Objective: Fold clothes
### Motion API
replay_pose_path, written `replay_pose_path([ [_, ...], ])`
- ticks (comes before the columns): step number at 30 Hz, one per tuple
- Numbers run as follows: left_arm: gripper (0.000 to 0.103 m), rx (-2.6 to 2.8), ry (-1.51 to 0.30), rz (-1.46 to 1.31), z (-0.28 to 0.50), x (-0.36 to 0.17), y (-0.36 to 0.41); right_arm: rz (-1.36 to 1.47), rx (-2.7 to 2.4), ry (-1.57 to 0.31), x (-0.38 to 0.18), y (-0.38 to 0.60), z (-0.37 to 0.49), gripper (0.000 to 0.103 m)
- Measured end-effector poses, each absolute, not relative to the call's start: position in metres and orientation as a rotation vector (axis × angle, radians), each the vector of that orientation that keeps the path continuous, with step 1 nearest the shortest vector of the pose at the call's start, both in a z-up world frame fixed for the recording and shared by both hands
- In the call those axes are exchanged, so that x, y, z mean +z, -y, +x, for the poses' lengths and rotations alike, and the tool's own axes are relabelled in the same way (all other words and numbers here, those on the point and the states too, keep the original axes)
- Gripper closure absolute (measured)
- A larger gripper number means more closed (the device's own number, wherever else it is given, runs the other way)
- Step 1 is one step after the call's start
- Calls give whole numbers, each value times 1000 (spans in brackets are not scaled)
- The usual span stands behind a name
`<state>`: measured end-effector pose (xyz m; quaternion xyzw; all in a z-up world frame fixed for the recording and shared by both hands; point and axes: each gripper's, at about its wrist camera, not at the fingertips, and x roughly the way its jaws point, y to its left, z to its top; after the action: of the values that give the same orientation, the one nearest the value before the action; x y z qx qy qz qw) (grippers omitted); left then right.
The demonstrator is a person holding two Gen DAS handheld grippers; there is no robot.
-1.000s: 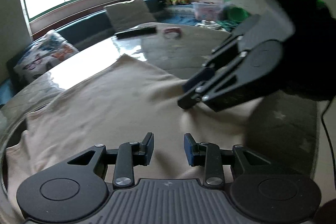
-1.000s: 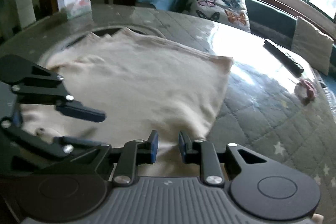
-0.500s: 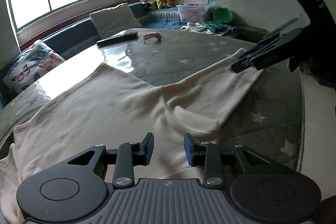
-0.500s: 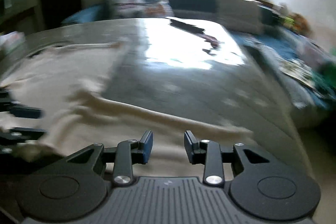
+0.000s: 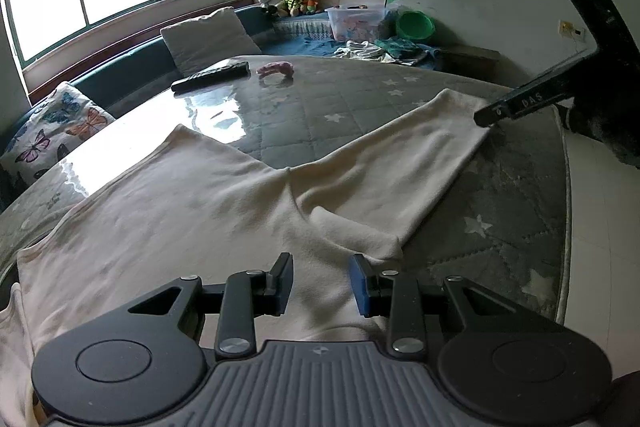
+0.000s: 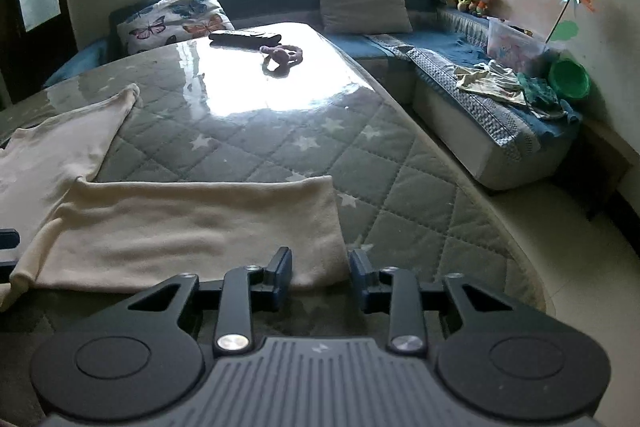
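A cream long-sleeved garment [image 5: 180,203] lies flat on the round quilted table [image 5: 500,195]. One sleeve [image 5: 400,163] stretches out to the right toward the table edge. It also shows in the right wrist view [image 6: 192,227]. My left gripper [image 5: 320,281] is open and empty, low over the garment's body near the armpit. My right gripper [image 6: 320,275] is open and empty, with the sleeve's cuff end lying just ahead of its fingers. In the left wrist view it [image 5: 486,118] hovers at the cuff.
A black remote [image 6: 245,37] and a pink scrunchie [image 6: 282,55] lie at the far side of the table. A bench sofa with cushions [image 6: 362,1] wraps behind. A plastic bin [image 6: 514,45], green bowl and loose clothes sit at right.
My right gripper has swung from the garment's middle out to the right, and the sleeve now lies stretched out toward the table edge. My left gripper has stayed over the body.
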<state>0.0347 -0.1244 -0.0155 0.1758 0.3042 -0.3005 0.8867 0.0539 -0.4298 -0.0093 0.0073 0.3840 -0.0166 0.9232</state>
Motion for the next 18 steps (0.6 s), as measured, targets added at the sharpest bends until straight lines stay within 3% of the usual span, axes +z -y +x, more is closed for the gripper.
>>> replay_pose_path([
  [1,69,-625,-634,367,34,-15,124,1,-31,-784,-7,428,55,92],
  [4,69,-628,-632,375,33,-15,125,-47,-35,-754,0,425,63,97],
  [12,69,-651,-625,397,31,-15,125,-153,-41,-661,23,420,112,98],
  [18,69,-660,-623,403,31,-14,124,-140,-74,-730,-6,425,134,96],
])
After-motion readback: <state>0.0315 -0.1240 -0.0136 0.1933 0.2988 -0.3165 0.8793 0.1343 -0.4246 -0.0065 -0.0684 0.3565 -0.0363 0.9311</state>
